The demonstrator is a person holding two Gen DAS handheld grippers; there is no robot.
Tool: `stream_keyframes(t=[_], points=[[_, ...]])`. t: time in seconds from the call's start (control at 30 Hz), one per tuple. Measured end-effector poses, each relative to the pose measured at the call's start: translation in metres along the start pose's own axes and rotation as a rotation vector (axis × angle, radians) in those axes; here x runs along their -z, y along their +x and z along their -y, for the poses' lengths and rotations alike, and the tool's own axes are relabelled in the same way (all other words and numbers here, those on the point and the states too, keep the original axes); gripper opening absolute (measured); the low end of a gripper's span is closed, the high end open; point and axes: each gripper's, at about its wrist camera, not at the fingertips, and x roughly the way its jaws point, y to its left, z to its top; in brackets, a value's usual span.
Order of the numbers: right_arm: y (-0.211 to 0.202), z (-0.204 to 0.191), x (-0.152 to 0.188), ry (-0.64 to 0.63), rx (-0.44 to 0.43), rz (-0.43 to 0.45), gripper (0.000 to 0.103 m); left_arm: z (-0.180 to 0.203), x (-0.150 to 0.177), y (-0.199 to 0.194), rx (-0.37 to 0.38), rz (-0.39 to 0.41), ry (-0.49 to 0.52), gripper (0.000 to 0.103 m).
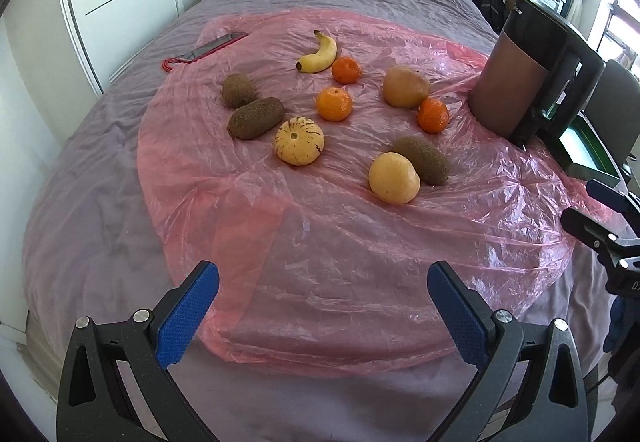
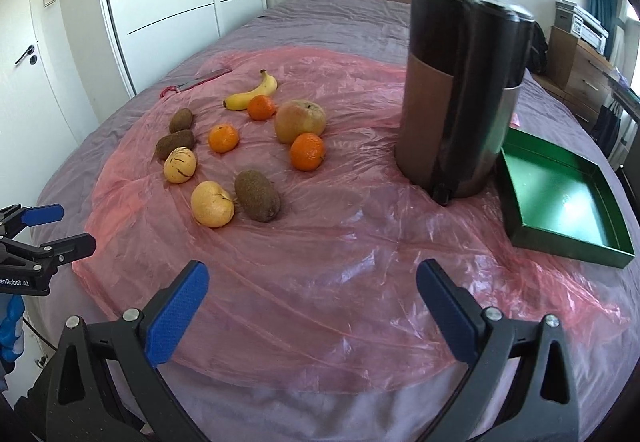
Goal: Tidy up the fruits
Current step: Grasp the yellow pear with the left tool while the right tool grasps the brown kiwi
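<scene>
Both held low over the near edge of a bed (image 1: 120,177), above a pink plastic sheet (image 1: 360,242) spread across the purple cover. Left gripper (image 1: 323,284) with jaws spread wide, nothing between them; right gripper (image 2: 313,280) likewise gaping and empty.

Fruit scattered over the middle of the sheet, well beyond both grippers. Farthest back, a banana (image 1: 320,53), with a tangerine (image 1: 346,70) just beside its right end. A second tangerine (image 1: 334,103) nearer, roughly central. To the left, two kiwis (image 1: 239,90) (image 1: 256,117) lying side by side and touching. Just near of them, a pale striped melon (image 1: 299,140). On the right, a brownish pear (image 1: 406,86) with a third tangerine (image 1: 433,115) touching its near right side. Closest of all, a yellow apple (image 1: 394,177) pressed against a third kiwi (image 1: 422,159).

On the right of the sheet, a tall dark cylindrical appliance (image 2: 460,93) standing upright. Just right of it, a green tray (image 2: 560,197), empty. At the far left edge of the sheet, a knife with a red handle (image 1: 204,50).
</scene>
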Motion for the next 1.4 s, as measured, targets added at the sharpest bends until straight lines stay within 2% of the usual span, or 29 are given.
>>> stream_keyframes(t=[0.13, 0.2, 0.33, 0.57, 0.73, 0.93, 1.0, 1.17, 1.4], points=[[0.022, -0.007, -0.009, -0.080, -0.034, -0.020, 0.103, 0.012, -0.010, 0.021, 0.050, -0.039, -0.035, 0.095], [0.034, -0.008, -0.013, -0.117, -0.049, -0.032, 0.103, 0.016, -0.017, 0.034, 0.081, -0.066, -0.066, 0.084], [0.053, -0.003, -0.017, -0.146, -0.077, -0.053, 0.103, 0.029, -0.031, 0.055, 0.105, -0.095, -0.104, 0.079], [0.078, 0.008, -0.019, -0.168, -0.131, -0.077, 0.103, 0.053, -0.052, 0.091, 0.065, -0.108, -0.017, 0.073], [0.094, 0.006, -0.023, -0.193, -0.163, -0.082, 0.103, 0.059, -0.058, 0.115, 0.046, -0.144, 0.089, 0.064], [0.110, 0.004, -0.027, -0.194, -0.183, -0.097, 0.103, 0.065, -0.061, 0.130, 0.071, -0.161, 0.213, 0.058], [0.115, 0.001, -0.027, -0.200, -0.190, -0.102, 0.103, 0.066, -0.062, 0.133, 0.084, -0.164, 0.244, 0.048], [0.125, -0.007, -0.033, -0.212, -0.225, -0.118, 0.103, 0.061, -0.062, 0.133, 0.135, -0.158, 0.313, 0.048], [0.140, -0.024, -0.045, -0.248, -0.272, -0.140, 0.103, 0.039, -0.054, 0.120, 0.184, -0.138, 0.300, 0.047]])
